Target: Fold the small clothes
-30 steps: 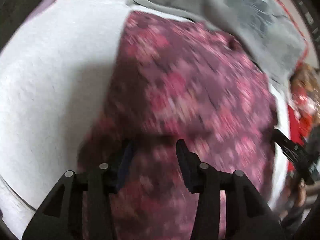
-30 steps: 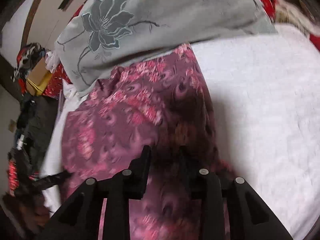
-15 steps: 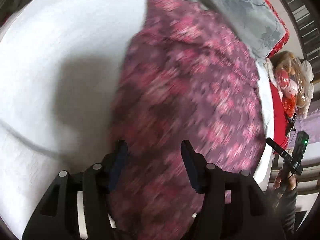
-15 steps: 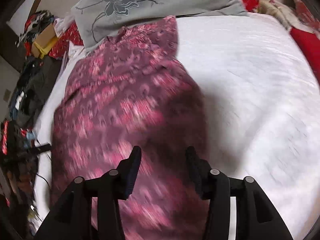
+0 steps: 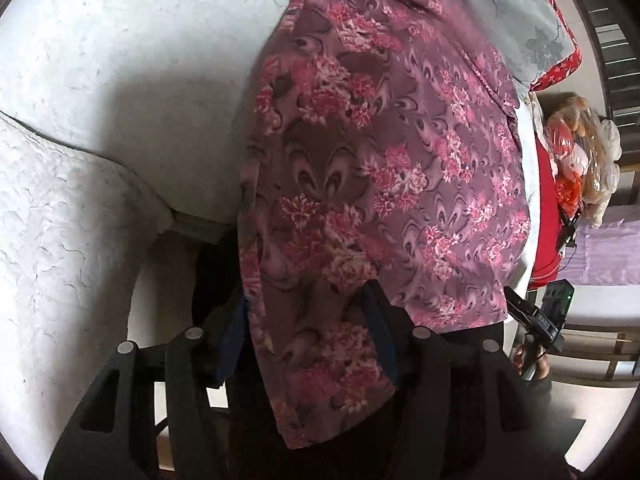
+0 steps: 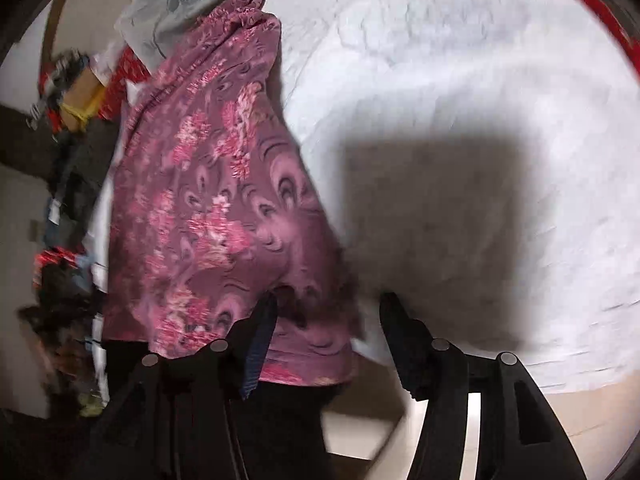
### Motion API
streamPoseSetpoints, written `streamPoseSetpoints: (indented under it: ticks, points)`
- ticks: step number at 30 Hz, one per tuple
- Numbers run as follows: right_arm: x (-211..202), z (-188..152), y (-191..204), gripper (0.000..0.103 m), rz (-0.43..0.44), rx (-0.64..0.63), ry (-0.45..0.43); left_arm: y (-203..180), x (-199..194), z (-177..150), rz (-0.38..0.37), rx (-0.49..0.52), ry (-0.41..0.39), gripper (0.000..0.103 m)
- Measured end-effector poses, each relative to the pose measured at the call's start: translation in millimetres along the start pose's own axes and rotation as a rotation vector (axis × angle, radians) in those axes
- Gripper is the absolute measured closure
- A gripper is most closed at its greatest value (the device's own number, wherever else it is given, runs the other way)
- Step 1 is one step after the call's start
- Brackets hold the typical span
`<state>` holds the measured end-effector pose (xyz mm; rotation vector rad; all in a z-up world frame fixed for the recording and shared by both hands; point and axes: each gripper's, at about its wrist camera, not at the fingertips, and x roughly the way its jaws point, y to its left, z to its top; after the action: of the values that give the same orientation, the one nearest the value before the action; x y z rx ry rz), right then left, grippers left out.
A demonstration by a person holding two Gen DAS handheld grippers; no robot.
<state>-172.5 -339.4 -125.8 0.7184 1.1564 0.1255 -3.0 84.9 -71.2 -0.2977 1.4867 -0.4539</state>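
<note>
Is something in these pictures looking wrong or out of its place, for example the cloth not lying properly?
Yes. The floral garment is not flat on the white bedspread: its near end hangs over the bed edge, and its far end lies against the grey pillow. Both the left claw and right claw are open around the hanging hem.

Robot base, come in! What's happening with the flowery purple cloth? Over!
Both tools open: left tool, right tool. Purple floral cloth draped over the white bed's edge, unfolded. Nothing blocking.
</note>
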Motion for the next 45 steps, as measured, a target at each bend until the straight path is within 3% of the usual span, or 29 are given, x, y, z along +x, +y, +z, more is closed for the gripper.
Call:
streamPoseSetpoints:
  ticks: [3,4,5,6,7,8,17,25,36,45]
  points:
    - [5,-1,1,0.044,0.089,0.005,0.012,-5,-2,-4,-0.021,-0.003,-0.019,0.058]
    - [7,-2,3,0.047,0.113,-0.003,0.029,-8,-2,-5,0.006,0.009,-0.028,0.071]
    - [9,-3,6,0.059,0.113,-0.022,0.043,-11,-2,-7,0.050,0.033,-0.035,0.084]
    - [10,-4,10,0.082,0.119,-0.041,0.045,-12,-4,-9,0.060,0.046,-0.043,0.087]
    - [9,-4,12,0.093,0.132,-0.053,0.039,-14,-5,-9,0.047,0.041,-0.046,0.098]
    - [7,-3,15,0.098,0.129,-0.058,0.027,-12,-9,-10,0.014,0.031,-0.040,0.100]
    - [-26,18,69,0.099,0.244,-0.141,-0.105,-23,-46,8,-0.196,0.000,-0.117,0.100]
    - [-35,70,106,0.099,0.356,-0.138,-0.202,-21,-61,58,-0.290,-0.067,-0.183,0.100]
    - [-13,184,124,0.099,0.372,-0.036,-0.353,-11,-66,181,-0.314,-0.176,-0.284,0.100]
    - [29,266,105,0.099,0.356,0.132,-0.402,-13,-46,286,-0.325,-0.249,-0.282,0.100]
